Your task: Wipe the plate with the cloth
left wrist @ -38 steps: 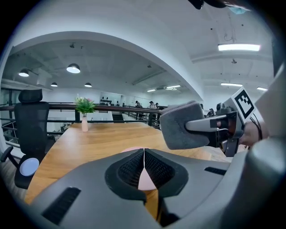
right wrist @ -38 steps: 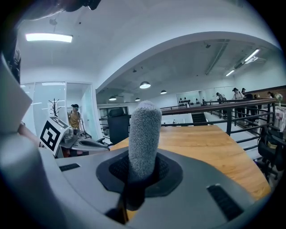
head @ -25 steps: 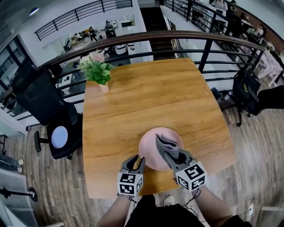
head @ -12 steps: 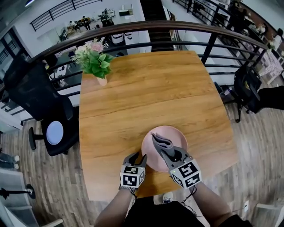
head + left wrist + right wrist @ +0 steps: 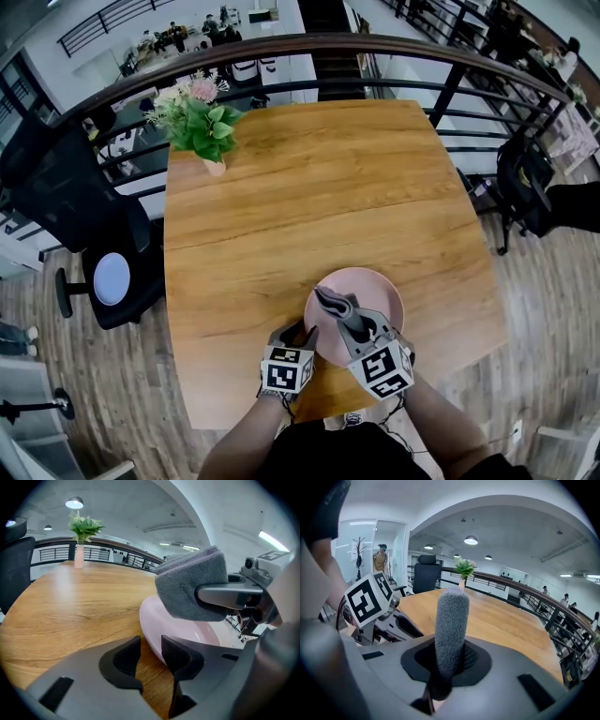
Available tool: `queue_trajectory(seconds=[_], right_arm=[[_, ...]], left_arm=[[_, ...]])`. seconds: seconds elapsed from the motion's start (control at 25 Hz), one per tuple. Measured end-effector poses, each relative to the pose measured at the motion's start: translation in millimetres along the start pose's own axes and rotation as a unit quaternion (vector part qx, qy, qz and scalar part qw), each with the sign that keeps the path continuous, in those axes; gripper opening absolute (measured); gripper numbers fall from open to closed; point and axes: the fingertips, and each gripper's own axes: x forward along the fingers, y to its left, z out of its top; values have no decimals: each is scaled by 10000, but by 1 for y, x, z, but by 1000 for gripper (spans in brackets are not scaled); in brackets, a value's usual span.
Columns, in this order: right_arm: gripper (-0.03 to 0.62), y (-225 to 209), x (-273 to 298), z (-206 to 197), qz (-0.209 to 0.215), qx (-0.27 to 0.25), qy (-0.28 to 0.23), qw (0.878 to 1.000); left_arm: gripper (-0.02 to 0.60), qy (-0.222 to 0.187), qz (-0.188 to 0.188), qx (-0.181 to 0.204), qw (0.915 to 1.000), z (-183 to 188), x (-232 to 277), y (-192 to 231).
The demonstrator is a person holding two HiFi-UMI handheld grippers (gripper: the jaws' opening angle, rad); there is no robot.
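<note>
A pink plate (image 5: 375, 286) sits near the front edge of the wooden table (image 5: 309, 187). My right gripper (image 5: 351, 324) is shut on a folded grey cloth (image 5: 334, 304), which stands on edge over the plate's near left part. In the right gripper view the cloth (image 5: 451, 620) rises from between the jaws of the right gripper (image 5: 449, 663). My left gripper (image 5: 302, 336) is at the plate's left rim. In the left gripper view the left gripper (image 5: 151, 645) is open; the plate (image 5: 154, 620) has its rim just ahead of the gap, by the right-hand jaw. The cloth (image 5: 187, 590) hangs above.
A small vase of flowers (image 5: 202, 122) stands at the table's far left corner. A black office chair (image 5: 84, 216) is left of the table. A dark railing (image 5: 375, 52) runs behind it, and a dark bag (image 5: 525, 187) sits at the right. The person's arms are close to the front edge.
Both grippers have come down toward the plate. The cloth has sunk lower over the plate, and the left gripper now sits closer against the left rim.
</note>
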Motion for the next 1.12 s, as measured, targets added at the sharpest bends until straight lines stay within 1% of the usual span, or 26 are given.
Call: queue_trajectory(seconds=[0.24,0.44,0.52,0.64,0.76,0.92,1.12], right_arm=[[52,7,22,-11,68,-638,329,9974],[52,12,41,-23,222,-1081,600,9921],[52,13,47,-28,282,-1301,714,9885],[52,16,58,-38,381,-1710,906,9804],[52,19,66,-49,460,-2000,1084,9727],[52,20,74,-60,513,-2055,1263,9691],[52,15,81,-66,513,-2017,1411,9679]], left_arm=[[143,132,-32,-9,9999,-2,9,-2],[120,202,75,-11,9998,-3,15,0],[104,207,134,-8,9997,-2,16,1],[84,186,240,19,9995,1,18,4],[71,158,331,7,9993,3,20,6],[54,99,403,-45,9991,4,21,8],[48,26,374,-166,9992,5,21,8]])
